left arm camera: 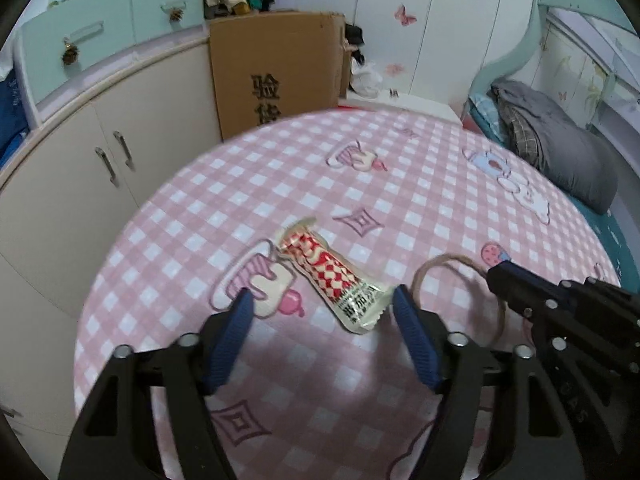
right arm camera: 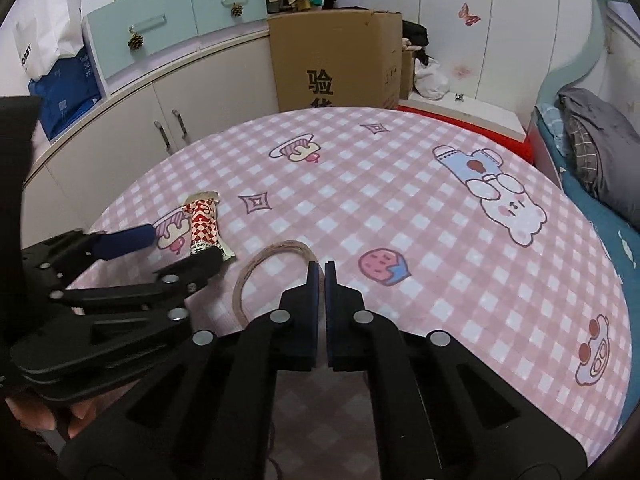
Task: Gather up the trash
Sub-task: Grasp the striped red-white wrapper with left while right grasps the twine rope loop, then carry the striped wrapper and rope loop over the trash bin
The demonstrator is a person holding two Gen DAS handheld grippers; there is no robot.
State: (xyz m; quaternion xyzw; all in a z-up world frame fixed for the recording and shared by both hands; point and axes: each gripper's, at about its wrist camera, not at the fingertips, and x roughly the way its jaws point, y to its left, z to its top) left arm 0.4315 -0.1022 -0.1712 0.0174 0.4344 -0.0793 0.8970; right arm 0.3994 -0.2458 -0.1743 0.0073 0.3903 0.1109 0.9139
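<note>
A red-and-white checked sauce packet (left arm camera: pixel 332 274) lies flat on the pink checked tablecloth (left arm camera: pixel 420 184). My left gripper (left arm camera: pixel 322 300) is open, its blue pads on either side of the packet's near end, not closed on it. The packet also shows in the right wrist view (right arm camera: pixel 205 224), with my left gripper (right arm camera: pixel 176 246) around it. My right gripper (right arm camera: pixel 321 270) is shut on a loop of brown twine (right arm camera: pixel 256 276) that rests on the cloth. In the left wrist view the twine (left arm camera: pixel 436 268) leads to my right gripper (left arm camera: pixel 494 276).
A round table (right arm camera: pixel 440 280) fills both views. Behind it stand a cardboard box (right arm camera: pixel 332 60), cream cupboards (right arm camera: pixel 120 132) with mint drawers, and white wardrobe doors. A bed with grey bedding (right arm camera: pixel 600 152) lies at the right.
</note>
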